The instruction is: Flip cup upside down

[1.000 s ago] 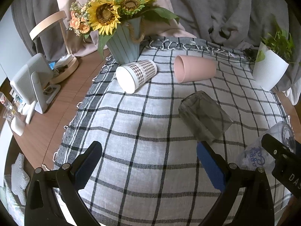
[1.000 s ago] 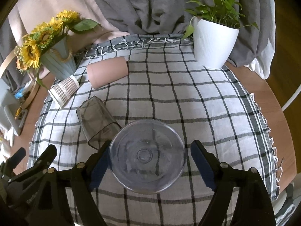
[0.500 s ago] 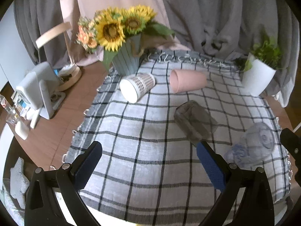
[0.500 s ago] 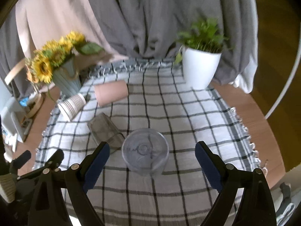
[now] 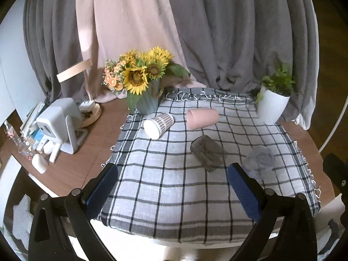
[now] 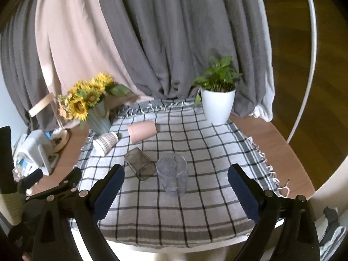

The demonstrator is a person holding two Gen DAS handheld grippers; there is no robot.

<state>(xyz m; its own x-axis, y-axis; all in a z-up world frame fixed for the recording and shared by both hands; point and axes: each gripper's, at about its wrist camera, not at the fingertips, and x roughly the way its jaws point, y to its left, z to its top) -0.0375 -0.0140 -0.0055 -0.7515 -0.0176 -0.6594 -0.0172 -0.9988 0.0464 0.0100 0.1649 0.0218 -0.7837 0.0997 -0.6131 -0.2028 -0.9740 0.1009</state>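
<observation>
Clear cup: seen standing base-up on the checked cloth, near the front middle of the table; walls are see-through, so the rim against the cloth is hard to make out. In the left wrist view the clear cup is partly cut off by the right finger pad of the left tongs.
Smoky cup: lying on its side just beside the clear cup; whether the two touch cannot be told.
Pink cup: lying on its side farther back, mouth turned left.
Patterned cup: lying on its side near the vase of sunflowers; the pattern is too fine to be resolved.
Left tongs: fingers spread wide apart, nothing held between them, raised above the front edge of the cloth.
Right tongs: fingers likewise wide apart and empty, well back from the clear cup.
White plant pot: at the back right corner of the cloth.
Left clutter: a white device and small items on bare wood; partly blurred, not identifiable.
Writing: none legible on any cup or on either tool.
Curtains: grey and beige, hiding whatever is behind the table.
</observation>
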